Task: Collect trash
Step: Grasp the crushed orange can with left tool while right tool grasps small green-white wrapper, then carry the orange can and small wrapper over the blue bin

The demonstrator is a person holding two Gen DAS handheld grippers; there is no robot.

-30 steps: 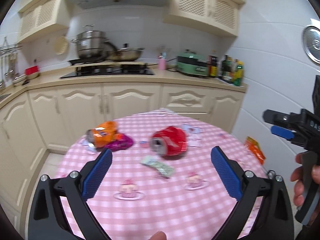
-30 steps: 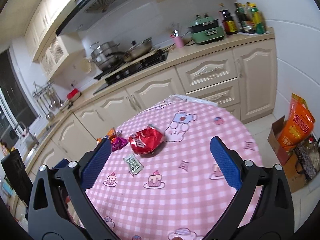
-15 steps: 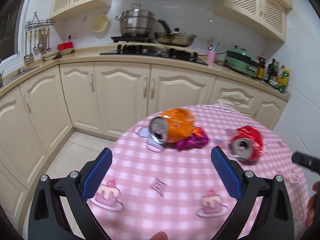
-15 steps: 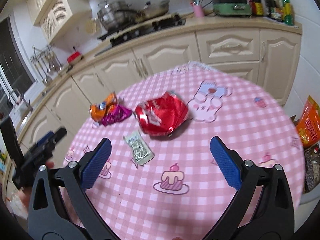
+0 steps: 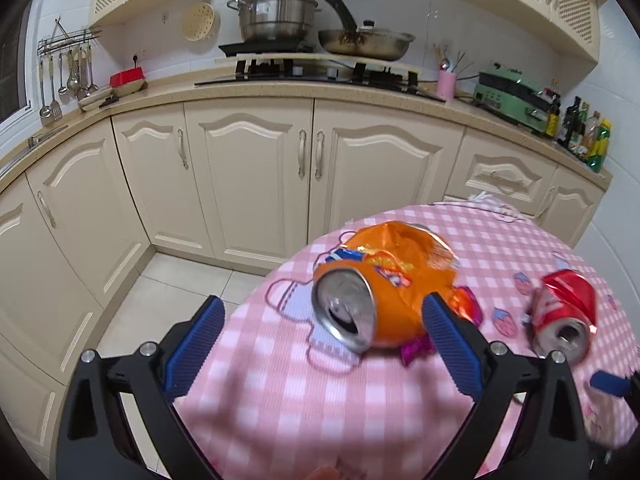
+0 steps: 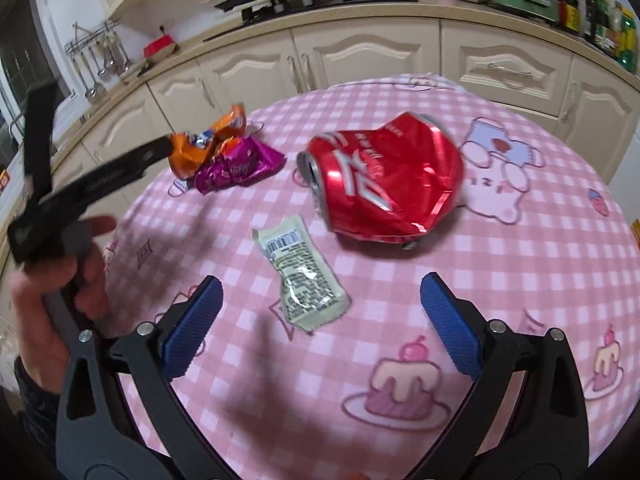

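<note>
Left gripper (image 5: 320,332) fingers spread wide, lined up on crushed orange can (image 5: 384,284); right gripper (image 6: 320,320) also released, empty, over pale wrapper (image 6: 302,276). Advice: straddle dented flanks, squeeze gently.

barcode on wrapper (image 6: 301,272), print unreadable

Cream cabinets (image 5: 248,176), beige countertop (image 5: 256,90), tiled floor (image 5: 176,284)
</note>
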